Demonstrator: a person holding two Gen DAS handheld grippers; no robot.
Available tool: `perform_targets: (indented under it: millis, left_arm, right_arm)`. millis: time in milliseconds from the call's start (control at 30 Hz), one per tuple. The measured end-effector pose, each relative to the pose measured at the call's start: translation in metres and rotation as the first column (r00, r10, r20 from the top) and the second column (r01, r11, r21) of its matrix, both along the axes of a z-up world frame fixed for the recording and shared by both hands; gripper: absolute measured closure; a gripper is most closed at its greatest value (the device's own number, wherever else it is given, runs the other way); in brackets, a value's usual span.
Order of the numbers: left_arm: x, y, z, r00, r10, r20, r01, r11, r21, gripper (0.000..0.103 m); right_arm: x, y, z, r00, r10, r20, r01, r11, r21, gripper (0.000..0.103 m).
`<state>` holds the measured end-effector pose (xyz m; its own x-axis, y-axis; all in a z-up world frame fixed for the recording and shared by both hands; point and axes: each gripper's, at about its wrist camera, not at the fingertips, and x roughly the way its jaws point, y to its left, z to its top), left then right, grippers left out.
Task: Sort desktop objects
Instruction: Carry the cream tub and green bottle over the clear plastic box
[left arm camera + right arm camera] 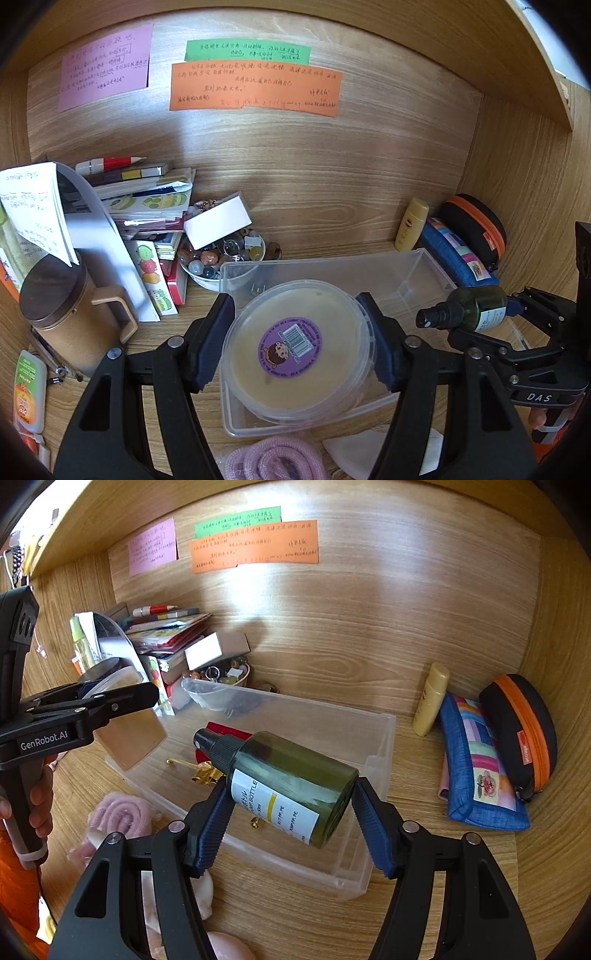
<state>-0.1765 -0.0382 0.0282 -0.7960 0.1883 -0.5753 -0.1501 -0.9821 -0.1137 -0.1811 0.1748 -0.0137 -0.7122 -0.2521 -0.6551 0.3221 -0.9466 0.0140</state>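
Both hands are loaded and both loads hang over the clear plastic bin (373,738) in the middle of the wooden surface (461,867).

The left hand-held gripper (299,341) is clamped on a round lidded tub (295,350) with a purple sticker, its pads pressing the rim on either side. In the left wrist view the tub sits at the centre of the frame, above the near end of the bin.

The right hand-held gripper (291,812) is clamped on a dark green spray bottle (291,775), which lies tilted with its black nozzle toward the upper left of the right wrist view, above the bin's middle.

Inside the bin a red flat item (225,731) and some small gold pieces (207,773) can be seen through the wall, so some sorting appears to be done already. The tub and the bottle look like the next things to go in; neither has been set down yet.

Plenty is left outside. A pink coiled cord (273,461) lies at the lower edge of the left wrist view. A yellow bottle (430,698), a blue patchwork pouch (476,771) and a black case with an orange zip (521,731) sit at the right of the right wrist view. A bowl of beads (218,258), a stack of booklets (144,192) and a brown mug (70,310) crowd the left of the left wrist view.
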Motion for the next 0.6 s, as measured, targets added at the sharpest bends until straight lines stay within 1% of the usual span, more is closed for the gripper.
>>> perform_targets:
  millis: [200, 367, 600]
  left_arm:
    - [-0.012, 0.006, -0.009, 1.000, -0.013, 0.025, 0.013, 1.000, -0.005, 0.036]
    - [-0.019, 0.011, -0.018, 0.999, -0.009, 0.045, 0.010, 1.000, -0.026, 0.036]
    - [-0.027, 0.012, -0.028, 0.997, -0.019, 0.073, 0.021, 0.999, -0.031, 0.036]
  right_arm:
    - [-0.011, 0.001, -0.008, 1.000, 0.006, 0.024, -0.006, 1.000, 0.010, 0.042]
    - [-0.022, 0.003, -0.014, 0.999, 0.005, 0.051, -0.006, 1.000, 0.026, 0.042]
    - [-0.031, -0.004, -0.019, 0.997, 0.018, 0.069, -0.022, 0.998, 0.067, 0.042]
